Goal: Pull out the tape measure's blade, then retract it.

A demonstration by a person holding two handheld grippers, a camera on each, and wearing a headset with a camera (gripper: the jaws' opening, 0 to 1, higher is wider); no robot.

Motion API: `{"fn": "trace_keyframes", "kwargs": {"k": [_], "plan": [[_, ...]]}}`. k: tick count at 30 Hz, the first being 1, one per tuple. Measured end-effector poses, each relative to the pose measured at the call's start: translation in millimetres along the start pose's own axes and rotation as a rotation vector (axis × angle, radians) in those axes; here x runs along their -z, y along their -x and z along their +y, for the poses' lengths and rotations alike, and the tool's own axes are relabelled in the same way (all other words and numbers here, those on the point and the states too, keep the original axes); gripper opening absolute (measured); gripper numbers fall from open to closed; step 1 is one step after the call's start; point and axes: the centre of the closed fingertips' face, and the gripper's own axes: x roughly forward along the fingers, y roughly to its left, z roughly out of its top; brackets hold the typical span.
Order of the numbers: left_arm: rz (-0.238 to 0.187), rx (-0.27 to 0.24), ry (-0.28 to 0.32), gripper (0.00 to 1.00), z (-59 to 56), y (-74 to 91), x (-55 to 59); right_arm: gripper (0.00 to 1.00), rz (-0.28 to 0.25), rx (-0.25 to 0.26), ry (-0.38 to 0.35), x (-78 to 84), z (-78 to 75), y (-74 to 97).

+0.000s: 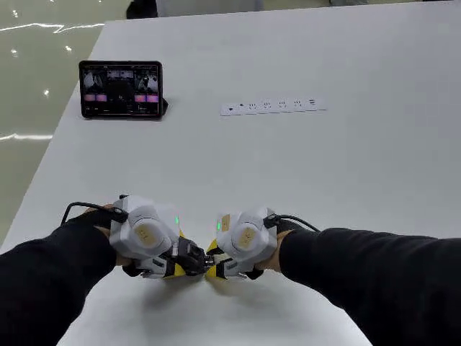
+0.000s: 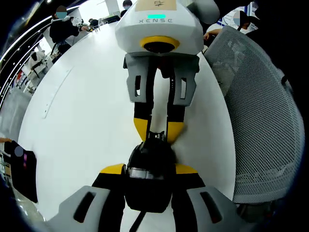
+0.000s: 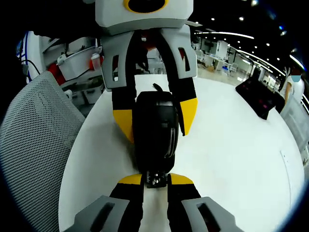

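Note:
The black tape measure (image 1: 189, 258) sits between my two grippers, which face each other low on the white table (image 1: 324, 180). In the left gripper view my left gripper (image 2: 149, 169) is shut on the tape measure's case (image 2: 147, 186). Opposite it, my right gripper (image 2: 158, 129) pinches the small tab at the case's mouth. The right gripper view shows my right gripper (image 3: 155, 180) shut on the blade's end hook (image 3: 155, 178), with the case (image 3: 154, 135) just beyond it between the yellow fingertips (image 3: 124, 121) of my left gripper. Almost no blade shows.
A tablet (image 1: 120, 89) stands at the far left of the table and a white power strip (image 1: 274, 106) lies beyond the middle. A grey mesh chair (image 2: 256, 121) stands close to the table's near edge. People stand far behind the table.

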Motion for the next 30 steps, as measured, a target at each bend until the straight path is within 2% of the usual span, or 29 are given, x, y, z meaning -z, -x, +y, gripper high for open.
{"fn": "trace_keyframes", "kwargs": {"k": [3,6,8,13,20,30], "plan": [[0.0,0.001,0.002,0.32,0.1,-0.1,0.3,0.15,0.001,-0.007,0.023,-0.4,0.5,0.8],[0.001,0.005,0.005,0.32,-0.1,-0.1,0.4,0.14,0.008,-0.016,-0.026,0.3,-0.1,0.9],[0.002,0.006,0.005,0.32,0.0,-0.1,0.5,0.13,0.008,-0.024,0.013,0.1,0.3,1.0],[0.0,0.018,0.003,0.32,0.3,1.0,1.4,0.1,-0.006,-0.025,-0.033,-1.3,-1.3,6.2],[0.005,0.026,0.001,0.32,0.4,1.2,1.9,0.1,0.01,-0.019,0.019,3.7,0.0,8.1],[0.008,0.021,0.016,0.32,1.0,1.2,2.9,0.1,0.02,-0.021,-0.023,11.8,-2.7,13.6]]}}
